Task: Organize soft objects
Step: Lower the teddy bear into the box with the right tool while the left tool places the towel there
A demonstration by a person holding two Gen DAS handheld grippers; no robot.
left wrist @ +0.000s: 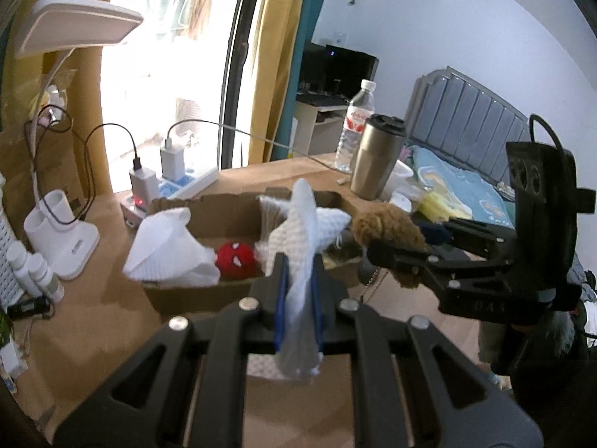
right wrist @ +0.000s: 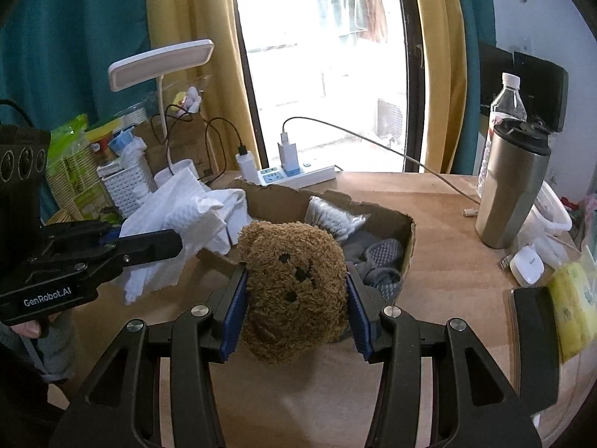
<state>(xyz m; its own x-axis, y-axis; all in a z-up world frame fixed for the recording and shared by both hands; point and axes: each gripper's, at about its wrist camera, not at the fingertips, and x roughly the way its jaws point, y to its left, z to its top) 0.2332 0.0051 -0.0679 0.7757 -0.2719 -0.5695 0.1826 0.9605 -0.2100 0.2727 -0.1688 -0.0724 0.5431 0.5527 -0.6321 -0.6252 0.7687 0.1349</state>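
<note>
Step in hand, as I judge it: carrying two soft items to the cardboard box [right wrist: 408, 231]; neither is dropped in yet.

Your left gripper [left wrist: 298, 287] is pinched nearly closed on a white textured cloth [left wrist: 298, 231]. The cloth stands up between the blue pads and fans out above them, with a tail hanging below. It is thin, quilted-looking and limp. Seen from the right wrist, it drapes over the box's left near corner.

Your right gripper [right wrist: 296, 295] is part-way open, both pads pressing the sides of a brown curly-pile teddy bear head [right wrist: 294, 283]. The face points toward the camera and is rolled sideways, with black stitched eyes and nose. The plush bulges past the pads, so it is squeezed but not crushed. It sits at the near edge of the box, in front of it, clear of the table [right wrist: 447, 201].

Already in the box: a red knitted ball with spider-mask eyes [left wrist: 236, 258], grey socks with dotted soles [right wrist: 380, 261] on the right, and a silver-grey bundle [right wrist: 332, 218] at the far side.

Next move, my estimate: bring each item forward over the open box, then release. The bear needs free space left of the socks. The cloth will likely flop over the wall unless you lower it well inside first.
</note>
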